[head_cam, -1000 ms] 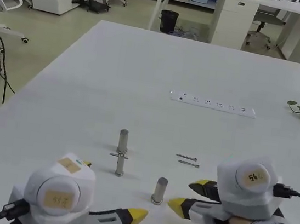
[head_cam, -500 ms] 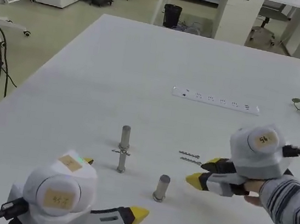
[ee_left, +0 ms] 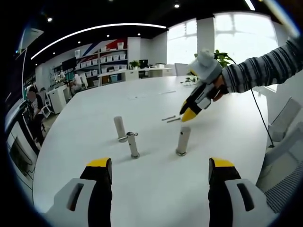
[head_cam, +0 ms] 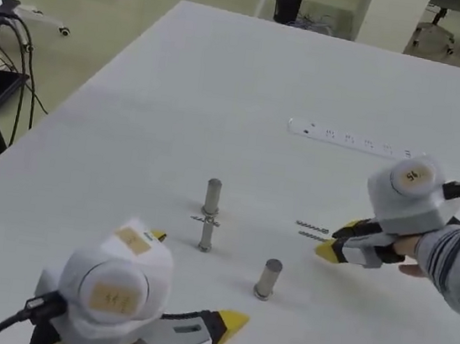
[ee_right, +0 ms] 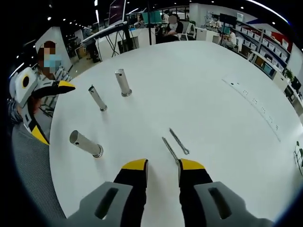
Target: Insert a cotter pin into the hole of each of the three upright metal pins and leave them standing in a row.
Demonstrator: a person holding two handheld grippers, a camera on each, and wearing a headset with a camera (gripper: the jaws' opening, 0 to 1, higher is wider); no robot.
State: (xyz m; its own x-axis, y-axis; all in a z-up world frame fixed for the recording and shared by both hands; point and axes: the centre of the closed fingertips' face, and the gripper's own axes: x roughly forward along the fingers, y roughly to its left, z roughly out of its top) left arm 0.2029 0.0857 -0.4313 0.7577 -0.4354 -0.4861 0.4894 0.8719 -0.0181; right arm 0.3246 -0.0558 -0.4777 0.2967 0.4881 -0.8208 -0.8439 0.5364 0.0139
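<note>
Although one cotter pin (head_cam: 206, 220) already sits crosswise through the hole of the middle metal pin (head_cam: 206, 238), the task looks about a third done. The far metal pin (head_cam: 212, 196) and the near metal pin (head_cam: 268, 279) stand toward the near edge of the counter (head_cam: 310, 81) with nothing through them. Two loose cotter pins (head_cam: 311, 230) lie flat just beside each other, on the right-edge side of the metal pins, bare on the counter and not in any tray or box. The right gripper (head_cam: 337, 240) hovers low at their ends, jaws slightly parted and holding nothing; in the right gripper view one loose cotter pin reaches a jaw tip. The left gripper (ee_left: 160, 163) sits by the near edge, jaws wide apart and empty. The near metal pin stands off the line of the other two, so I judge the row needs straightening too. A power strip (head_cam: 357, 143) lies toward the far edge.
</note>
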